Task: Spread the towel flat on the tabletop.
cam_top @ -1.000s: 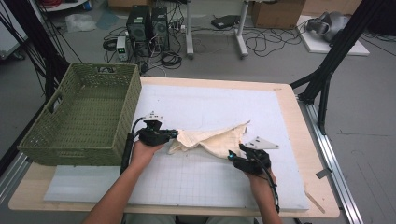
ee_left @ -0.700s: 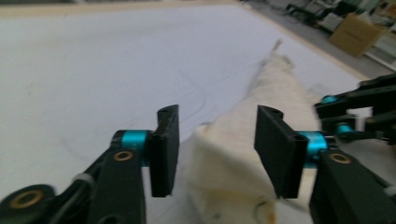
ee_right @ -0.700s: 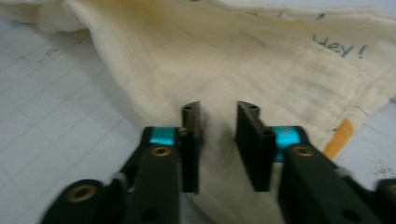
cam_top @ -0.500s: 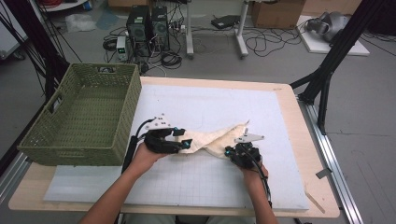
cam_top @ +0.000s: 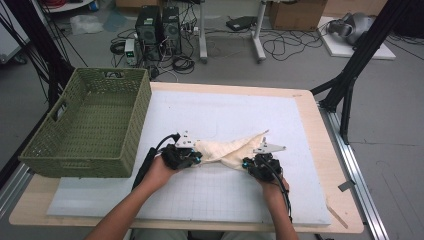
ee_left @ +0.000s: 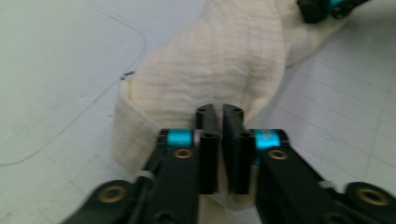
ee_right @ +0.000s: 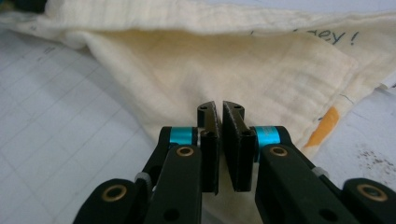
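Note:
A cream muslin cloth [cam_top: 227, 150] lies bunched into a long twisted shape across the white gridded mat [cam_top: 225, 200], one pointed corner reaching up to the right. My left gripper [cam_top: 194, 159] is shut on the cloth's left end; in the left gripper view the jaws [ee_left: 220, 112] are pressed together over a folded edge of the cloth [ee_left: 224, 60]. My right gripper [cam_top: 247, 164] is shut on the cloth's lower right edge. In the right gripper view the closed jaws [ee_right: 220, 109] pinch the cloth [ee_right: 210, 65], which carries dark handwriting and an orange mark [ee_right: 325, 122].
A green woven basket [cam_top: 80, 167], with nothing in it, stands at the table's left, close to my left hand. The wooden table edge [cam_top: 345, 200] runs along the right. Computers and cables lie on the floor beyond the table.
Both grippers have moved toward each other, the left one farther, to the right and slightly nearer. The cloth between them has bunched up and grown shorter.

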Available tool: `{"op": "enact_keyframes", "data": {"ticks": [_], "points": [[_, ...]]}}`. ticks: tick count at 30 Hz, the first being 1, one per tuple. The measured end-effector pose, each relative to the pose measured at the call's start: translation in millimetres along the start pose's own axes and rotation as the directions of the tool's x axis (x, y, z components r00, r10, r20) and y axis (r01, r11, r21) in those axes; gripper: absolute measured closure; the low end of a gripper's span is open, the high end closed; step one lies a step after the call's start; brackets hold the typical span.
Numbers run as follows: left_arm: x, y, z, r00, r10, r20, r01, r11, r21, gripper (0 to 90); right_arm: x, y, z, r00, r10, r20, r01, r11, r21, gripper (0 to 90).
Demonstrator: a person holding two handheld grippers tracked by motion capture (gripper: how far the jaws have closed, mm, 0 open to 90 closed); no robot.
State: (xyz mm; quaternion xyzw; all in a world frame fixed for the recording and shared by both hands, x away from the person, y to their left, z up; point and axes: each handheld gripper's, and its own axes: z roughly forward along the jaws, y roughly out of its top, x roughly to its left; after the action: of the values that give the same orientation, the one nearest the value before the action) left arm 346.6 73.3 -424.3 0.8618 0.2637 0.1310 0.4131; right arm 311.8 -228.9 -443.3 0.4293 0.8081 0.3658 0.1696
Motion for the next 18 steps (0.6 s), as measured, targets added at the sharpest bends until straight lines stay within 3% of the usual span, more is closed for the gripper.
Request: {"op": "enact_keyframes", "data": {"ticks": [3,5,7,10,12,15,16,18], "points": [[11.1,3.4,-6.3,0.9976,-0.07,0.001,0.07,0.9957,-0.061,89.6,-3.5,-5.4,-8.7,0.9997,-0.024,-0.009,0.024,1.0,-0.005,86.7],[17.2,5.4,-10.0,0.9935,-0.113,-0.008,0.112,0.9881,-0.105,89.6,-7.0,-10.0,-15.8,0.9996,-0.026,-0.014,0.026,1.0,-0.014,86.7],[18.3,7.0,-13.3,0.9913,-0.131,0.011,0.132,0.9812,-0.141,89.5,-10.5,-14.6,-23.2,0.9997,-0.022,-0.013,0.022,0.999,-0.028,86.8],[10.6,10.6,-18.0,0.9954,-0.082,0.05,0.089,0.9828,-0.162,82.2,-18.1,-19.9,-32.5,0.9999,0.009,-0.006,-0.009,0.999,-0.045,86.8],[6.6,11.7,-19.4,0.9927,-0.071,0.097,0.088,0.9808,-0.174,69.1,-21.2,-22.1,-36.5,0.9998,0.018,-0.011,-0.019,0.998,-0.058,86.0],[-3.2,11.8,-17.6,0.9864,-0.045,0.158,0.067,0.9883,-0.137,49.7,-18.4,-22.5,-38.4,0.9999,0.0,-0.012,-0.001,0.997,-0.083,74.8],[-6.9,11.5,-16.0,0.9874,-0.021,0.157,0.04,0.9925,-0.116,43.7,-16.9,-22.1,-37.8,0.9999,-0.009,-0.011,0.008,0.996,-0.086,71.9],[-13.5,10.1,-11.7,0.9881,0.025,0.152,-0.011,0.9956,-0.093,41.3,-14.1,-21.2,-36.7,0.9997,-0.023,0.0,0.023,0.997,-0.076,71.7]]}}
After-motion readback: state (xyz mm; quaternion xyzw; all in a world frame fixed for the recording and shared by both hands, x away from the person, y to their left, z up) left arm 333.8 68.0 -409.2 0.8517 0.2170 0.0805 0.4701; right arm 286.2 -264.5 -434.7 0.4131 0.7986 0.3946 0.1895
